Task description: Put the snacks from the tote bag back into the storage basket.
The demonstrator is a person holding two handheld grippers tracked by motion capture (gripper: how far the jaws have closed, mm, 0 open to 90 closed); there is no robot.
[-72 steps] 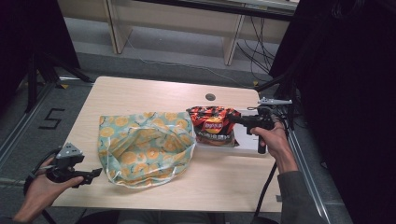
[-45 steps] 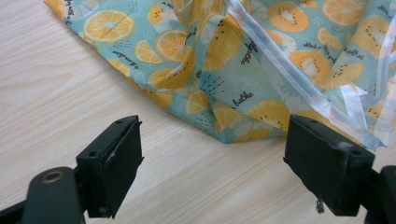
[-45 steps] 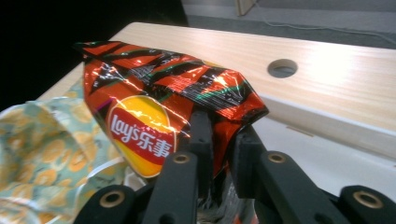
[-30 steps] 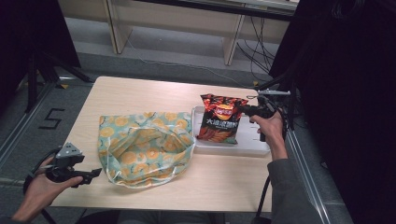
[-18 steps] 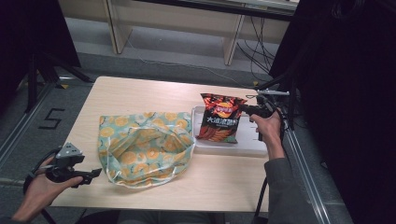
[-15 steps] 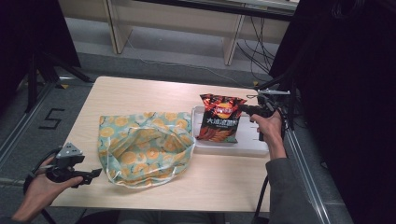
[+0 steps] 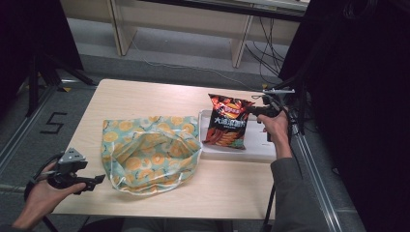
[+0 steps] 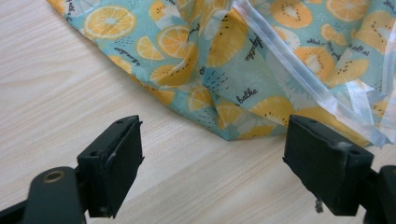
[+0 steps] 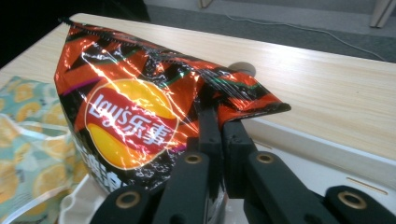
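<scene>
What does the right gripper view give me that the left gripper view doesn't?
Right gripper view: the right gripper, jaws shut on the top corner of the red chip bag, which is tilted up over the white tray. Left gripper view: the left gripper, jaws open with nothing between them, just short of the bag's rumpled edge. Shared: the orange-print fabric bag and the wooden table.

A light wooden table carries a fruit-print bag and a white tray.
</scene>
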